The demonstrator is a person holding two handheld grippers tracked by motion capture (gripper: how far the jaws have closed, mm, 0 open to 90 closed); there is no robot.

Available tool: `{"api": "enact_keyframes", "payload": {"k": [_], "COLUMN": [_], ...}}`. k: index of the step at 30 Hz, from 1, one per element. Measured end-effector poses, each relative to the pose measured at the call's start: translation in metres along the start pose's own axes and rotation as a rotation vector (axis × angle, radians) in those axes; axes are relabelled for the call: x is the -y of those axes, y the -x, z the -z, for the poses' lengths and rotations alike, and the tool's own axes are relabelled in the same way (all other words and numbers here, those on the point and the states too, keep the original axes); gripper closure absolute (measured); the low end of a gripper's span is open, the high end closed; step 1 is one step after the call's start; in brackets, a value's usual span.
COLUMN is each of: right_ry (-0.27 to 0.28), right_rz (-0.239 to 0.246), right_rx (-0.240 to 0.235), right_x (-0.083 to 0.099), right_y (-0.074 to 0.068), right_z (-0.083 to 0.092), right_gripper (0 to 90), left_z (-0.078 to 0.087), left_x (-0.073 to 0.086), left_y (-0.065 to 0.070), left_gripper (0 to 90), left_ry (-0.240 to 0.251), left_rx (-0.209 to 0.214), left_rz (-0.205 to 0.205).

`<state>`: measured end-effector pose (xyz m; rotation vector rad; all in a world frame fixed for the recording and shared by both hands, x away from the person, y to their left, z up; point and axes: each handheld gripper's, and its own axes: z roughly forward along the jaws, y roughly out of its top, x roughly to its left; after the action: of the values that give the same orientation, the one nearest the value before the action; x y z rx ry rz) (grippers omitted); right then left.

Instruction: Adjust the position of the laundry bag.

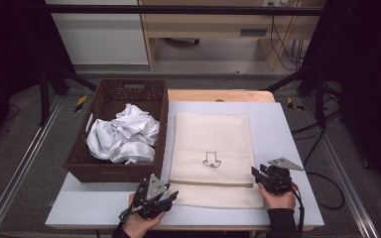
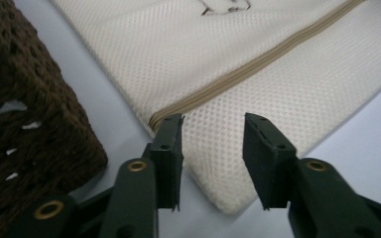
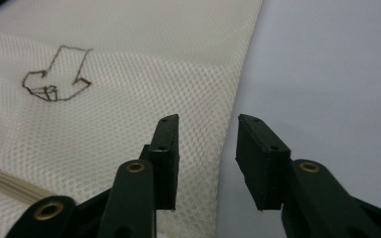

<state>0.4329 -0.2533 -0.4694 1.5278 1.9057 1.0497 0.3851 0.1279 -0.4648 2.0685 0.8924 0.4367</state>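
Even overhead light on table (image 1: 287, 124) in high view; surround dark, black at left and right edges. Soft, short shadows under basket (image 1: 79, 168) and both hands. No glare on bag (image 1: 211, 134); white cloth (image 1: 124, 136) close to blown out, folds hard to read. High view slightly soft, low detail overall.

Left gripper view: mesh weave sharp mid-frame, near jaws and basket wall (image 2: 25, 124) blurred, faint bluish cast on table.

Right gripper view: weave around drawn mark (image 3: 57, 74) crisp, far top softening, jaws out of focus. Faint shadow along bag edge.
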Motion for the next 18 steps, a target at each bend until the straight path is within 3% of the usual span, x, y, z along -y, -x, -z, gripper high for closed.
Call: {"api": "enact_keyframes", "payload": {"k": [4, 7, 10, 18], "right_ry": [0.027, 0.044, 0.042, 0.069], "right_rz": [0.002, 0.016, 0.016, 0.013], "right_rx": [-0.002, 0.001, -0.023, -0.013], "right_x": [0.002, 0.006, 0.009, 0.011], "right_y": [-0.001, -0.002, -0.002, -0.005], "right_z": [0.007, 0.008, 0.008, 0.013], "right_gripper": [50.6, 43.3, 40.1, 31.8], "left_z": [0.002, 0.002, 0.002, -0.001], "left_x": [-0.004, -0.008, -0.011, -0.022], "left_y": [0.004, 0.006, 0.008, 0.013], "left_gripper": [50.3, 47.4, 45.0, 37.7], "left_ry": [0.04, 0.052, 0.056, 0.065], "left_rx": [-0.013, 0.001, 0.009, 0.023], "left_rz": [-0.01, -0.007, -0.013, -0.026]}}
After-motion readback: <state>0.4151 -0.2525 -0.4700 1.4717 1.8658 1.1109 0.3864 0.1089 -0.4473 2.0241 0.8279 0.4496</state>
